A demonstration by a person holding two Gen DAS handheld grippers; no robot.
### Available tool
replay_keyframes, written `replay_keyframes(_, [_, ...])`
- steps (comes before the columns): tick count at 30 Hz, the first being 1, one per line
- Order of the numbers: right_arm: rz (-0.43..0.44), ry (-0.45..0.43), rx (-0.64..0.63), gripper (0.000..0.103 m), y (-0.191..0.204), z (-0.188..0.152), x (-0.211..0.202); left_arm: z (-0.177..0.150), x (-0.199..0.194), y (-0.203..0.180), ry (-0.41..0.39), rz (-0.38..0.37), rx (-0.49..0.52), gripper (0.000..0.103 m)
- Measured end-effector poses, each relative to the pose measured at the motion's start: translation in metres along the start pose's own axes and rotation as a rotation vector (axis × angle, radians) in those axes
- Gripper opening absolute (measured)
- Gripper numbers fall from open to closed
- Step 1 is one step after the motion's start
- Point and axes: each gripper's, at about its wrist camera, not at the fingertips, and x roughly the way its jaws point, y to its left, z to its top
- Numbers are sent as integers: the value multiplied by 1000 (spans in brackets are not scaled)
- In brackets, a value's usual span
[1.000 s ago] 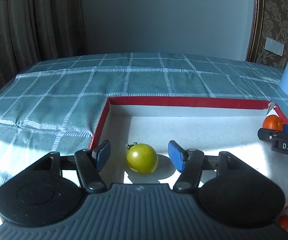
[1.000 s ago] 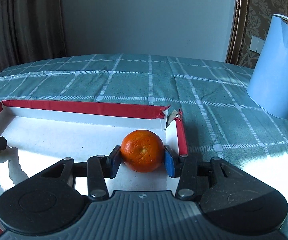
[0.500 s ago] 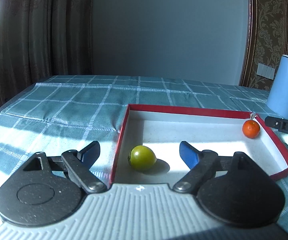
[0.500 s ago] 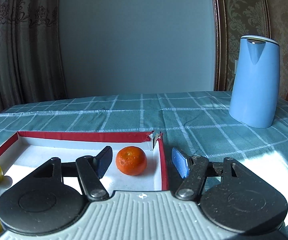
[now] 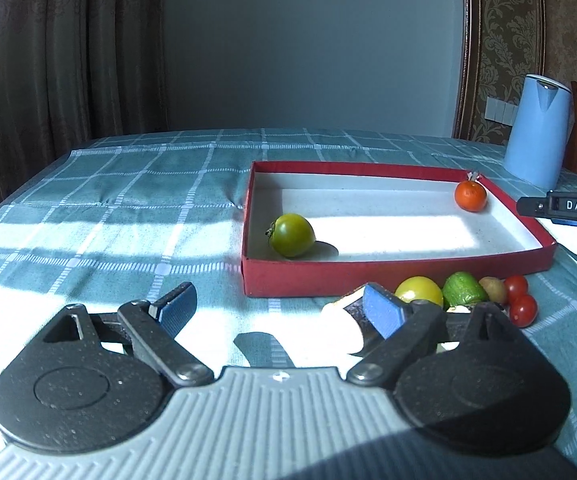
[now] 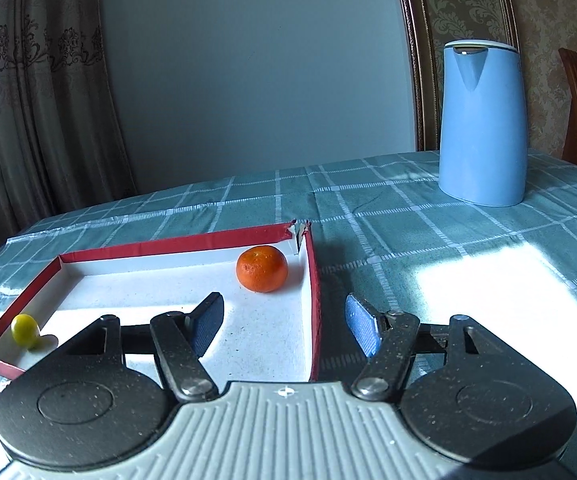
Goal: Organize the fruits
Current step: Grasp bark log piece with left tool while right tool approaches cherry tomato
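Left claw, its jaws just opened wide and empty, has backed off the green tomato now lying beyond it in the box, while the right claw, likewise freshly spread and empty, has released the orange ahead, by the box's far corner.

The left gripper is seen with jaws wide apart, having just been opening, nothing between them. A red box is set on the checked tablecloth. Inside it, a green tomato is lodged near the front left corner and a mandarin at the far right corner. Outside the front wall, a yellow fruit, a green fruit and two cherry tomatoes are clustered. A blue kettle is placed beyond.
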Motion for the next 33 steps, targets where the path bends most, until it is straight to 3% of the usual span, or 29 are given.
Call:
replay_keyframes(3, [12,3,21,69,-3,-1,-1,-5,4,-15,27,-35,117,89])
replay_keyframes(11, [21,31,27,69,-3,-2,1,-5,23,-6,113,-104,228,88])
replay_keyframes(16, [23,40,18,70,0,-2,2,-2,29,-7,113,-115,285,87])
replay_keyframes(21, [20,61,2,70,3,-4,6,-5,32,-33,55,-101,422,88])
replay_keyframes(24, [13,63,-6,70,3,-4,6,-6,33,-38,41,-96,439,88])
replay_keyframes(25, [14,67,-4,70,3,-4,7,-7,33,-37,42,-99,437,86])
replay_keyframes(27, [16,71,-2,70,3,-5,7,-6,31,-35,58,-142,418,66])
replay_keyframes(33, [14,71,-3,70,3,-5,6,-8,25,-43,76,-169,381,41])
